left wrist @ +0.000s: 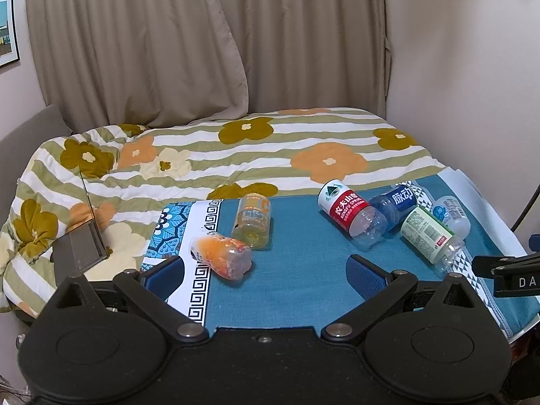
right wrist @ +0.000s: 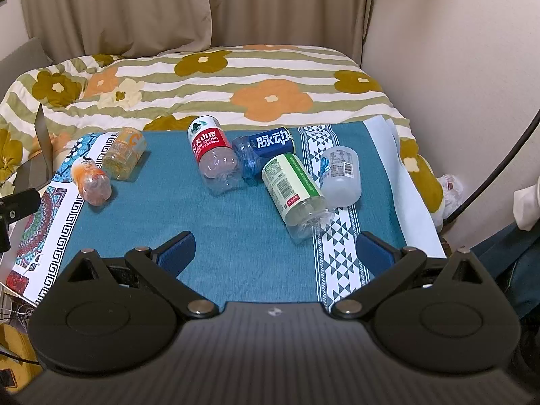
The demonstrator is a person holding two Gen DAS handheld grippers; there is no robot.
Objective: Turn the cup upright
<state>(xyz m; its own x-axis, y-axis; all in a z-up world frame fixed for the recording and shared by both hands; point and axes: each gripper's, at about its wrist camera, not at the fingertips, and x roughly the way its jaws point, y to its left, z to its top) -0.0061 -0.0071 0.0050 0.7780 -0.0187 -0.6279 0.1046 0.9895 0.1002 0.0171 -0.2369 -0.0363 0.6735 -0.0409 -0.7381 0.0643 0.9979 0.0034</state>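
i'm at the approach: both tools, left (left wrist: pixel 265 271) and right (right wrist: pixel 275 253), spread wide, empty. next, probably close on the green-label cup (right wrist: pixel 294 191), lying sideways.

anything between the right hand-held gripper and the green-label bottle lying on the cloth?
Nothing visible. The right hand-held gripper is open, and only bare teal tablecloth lies between it and the green-label bottle. A frosted white bottle lies close against the bottle's right side.
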